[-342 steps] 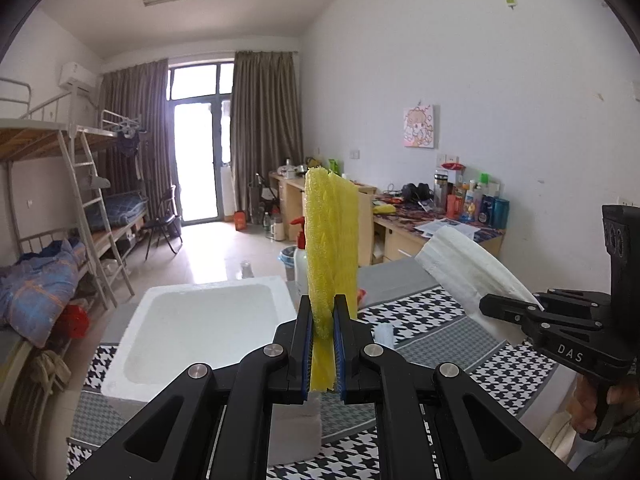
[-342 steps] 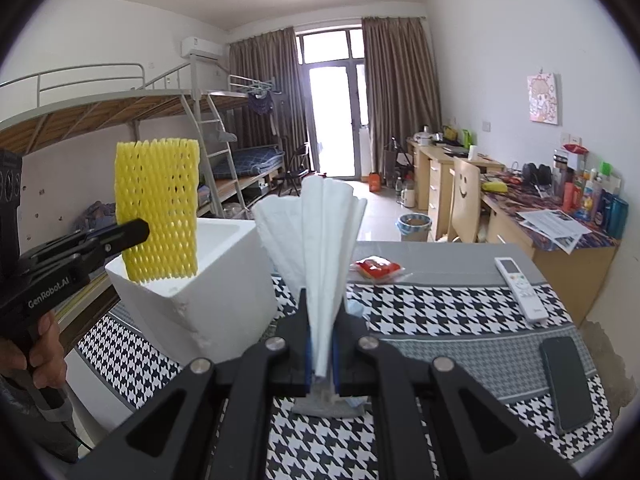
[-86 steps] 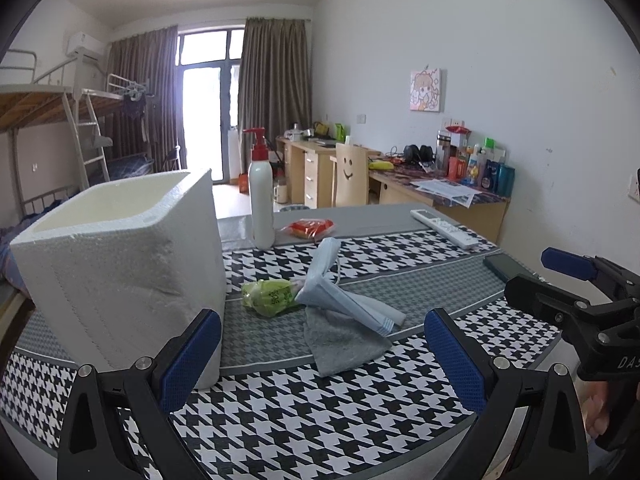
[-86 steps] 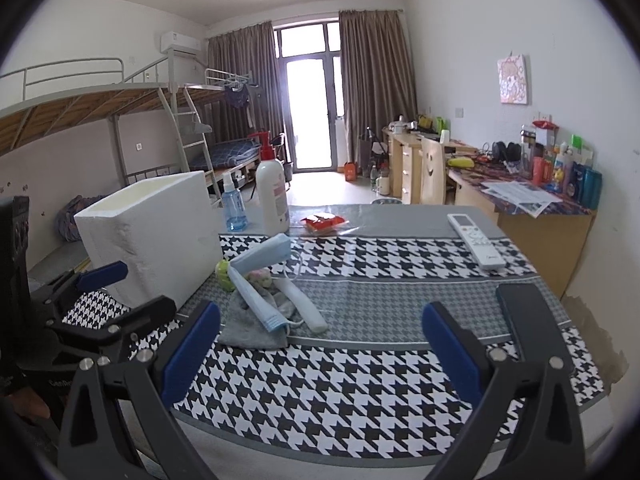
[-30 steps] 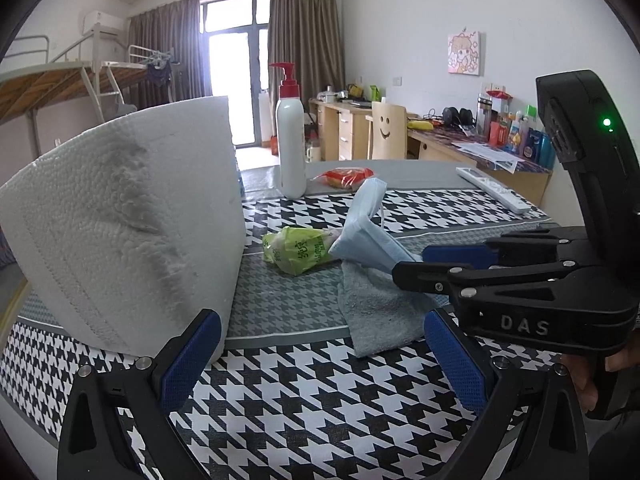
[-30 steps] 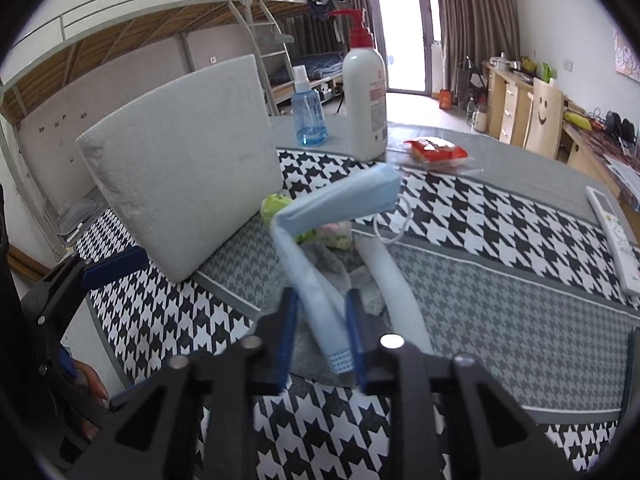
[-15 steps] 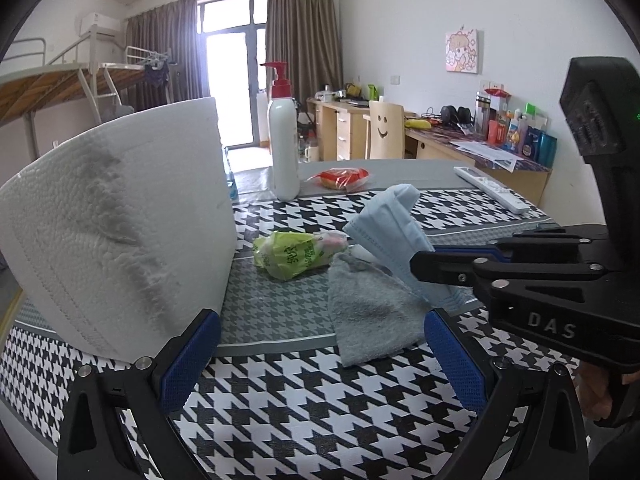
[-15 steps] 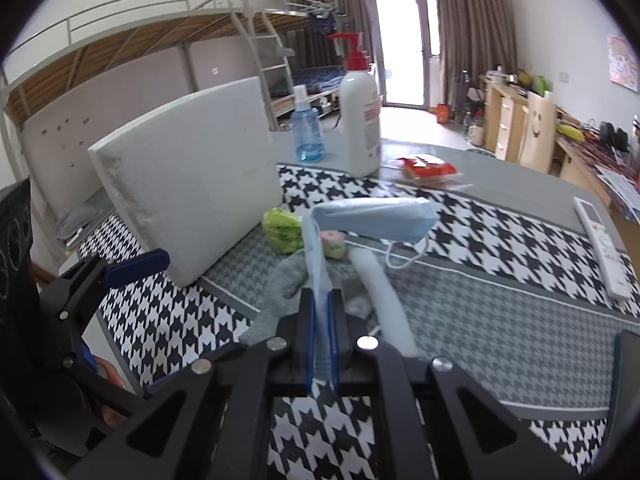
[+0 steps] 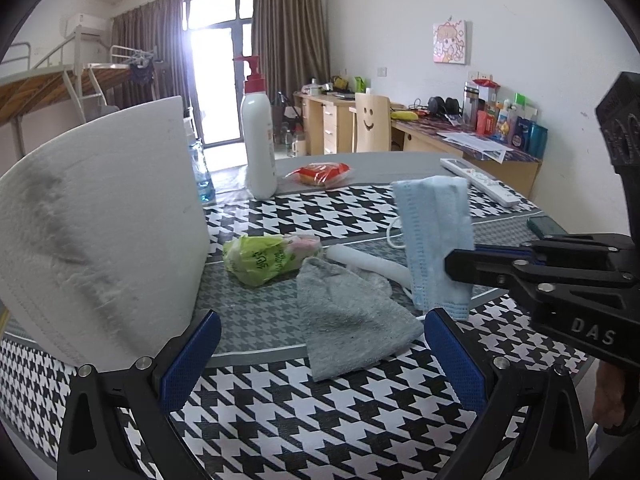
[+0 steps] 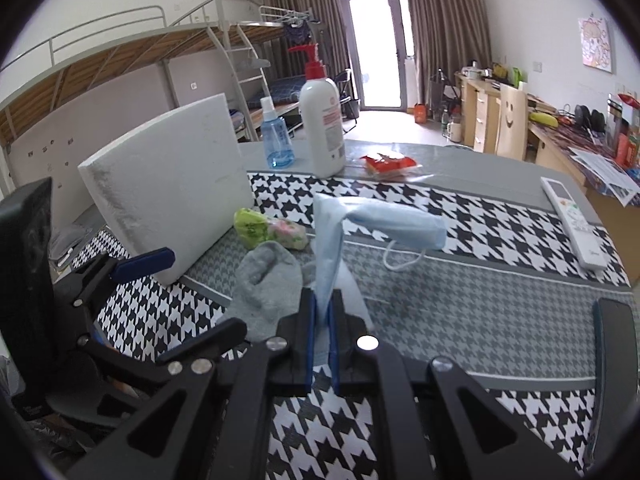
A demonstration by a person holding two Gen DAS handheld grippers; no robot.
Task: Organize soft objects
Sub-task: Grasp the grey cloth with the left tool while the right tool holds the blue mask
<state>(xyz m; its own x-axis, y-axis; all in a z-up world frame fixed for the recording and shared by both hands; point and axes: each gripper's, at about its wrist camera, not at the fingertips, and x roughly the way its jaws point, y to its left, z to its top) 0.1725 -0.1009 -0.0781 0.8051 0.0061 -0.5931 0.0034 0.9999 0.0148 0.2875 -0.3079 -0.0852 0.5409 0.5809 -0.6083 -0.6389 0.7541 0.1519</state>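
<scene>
The right gripper (image 10: 320, 312), open a second ago, now pinches the blue face mask (image 10: 332, 240) and holds it raised off the table (image 10: 460, 300).

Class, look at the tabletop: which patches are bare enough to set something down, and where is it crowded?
Bare: the grey band between the face mask and the remote, and the checked cloth nearest the cameras. Crowded: beside the foam box, where the green packet, grey sock and white foam tube cluster.

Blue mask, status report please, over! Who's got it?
Right hand-held gripper shut on blue mask, lifted off table. Left hand-held gripper open, empty. Grey sock on table underneath. Nothing blocking foam box.
</scene>
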